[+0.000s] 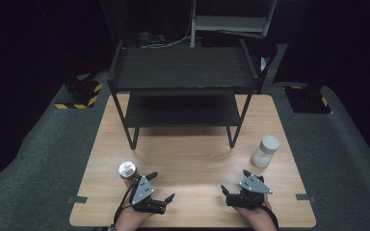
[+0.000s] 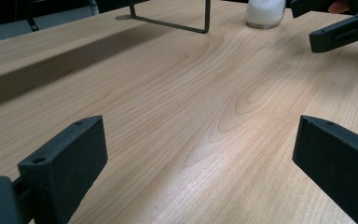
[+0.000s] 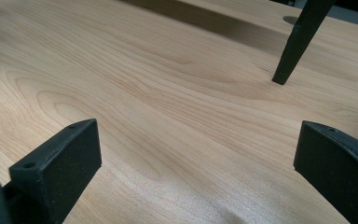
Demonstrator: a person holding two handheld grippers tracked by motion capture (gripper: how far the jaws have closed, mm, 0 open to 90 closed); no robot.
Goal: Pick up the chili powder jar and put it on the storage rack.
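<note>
On tabletop [image 1: 192,159]: left claw [image 1: 163,186] wide, empty, beside metal-lidded jar [image 1: 127,171]; right claw [image 1: 235,182] wide, empty, near white bottle [image 1: 265,151]. Risk: careless approach topples either.

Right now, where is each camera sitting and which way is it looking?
High view: above the person's side, looking forward and down at the table, the shelf rack, both hands and both grippers.
Left gripper view: rides on the left gripper, looking across the wood between its open jaws toward the white jar.
Right gripper view: rides on the right gripper, facing a rack leg.
Shared: the white jar shows in the high and left gripper views.
</note>
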